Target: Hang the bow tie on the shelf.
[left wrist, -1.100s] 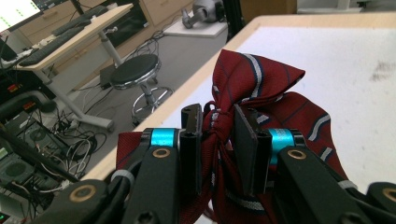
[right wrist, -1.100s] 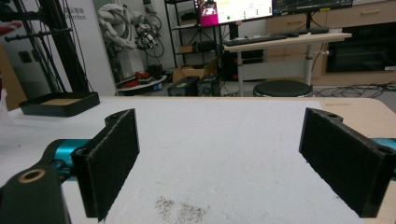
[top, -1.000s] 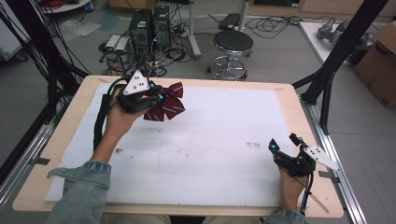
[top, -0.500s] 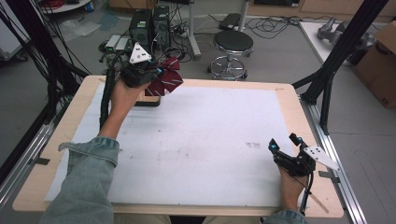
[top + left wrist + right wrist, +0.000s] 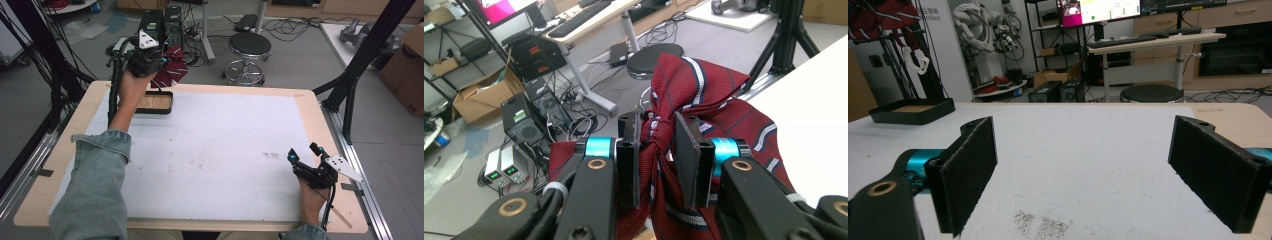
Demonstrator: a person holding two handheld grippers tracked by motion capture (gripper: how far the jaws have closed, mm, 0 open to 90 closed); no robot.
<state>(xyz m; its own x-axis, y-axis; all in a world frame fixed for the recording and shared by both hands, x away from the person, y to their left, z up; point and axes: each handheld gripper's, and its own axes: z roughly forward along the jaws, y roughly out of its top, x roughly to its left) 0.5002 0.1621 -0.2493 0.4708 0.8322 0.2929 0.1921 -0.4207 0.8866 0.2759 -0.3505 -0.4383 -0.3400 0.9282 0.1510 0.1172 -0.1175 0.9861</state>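
Over the table's (image 5: 210, 150) far corner, left gripper (image 5: 159, 61) clenches a striped tie (image 5: 171, 71); right gripper (image 5: 301, 155) gapes.

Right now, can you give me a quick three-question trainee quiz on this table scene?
1. True or false: the left gripper is shut on the red striped tie.
2. Which best describes the right gripper? A) shut on a tie B) open, holding nothing, low over the white mat C) inside the tray
3. Fill in: below the lifted tie, at the mat's far left corner, sits a black ____.

Key: 1 true; 2 B; 3 tray.
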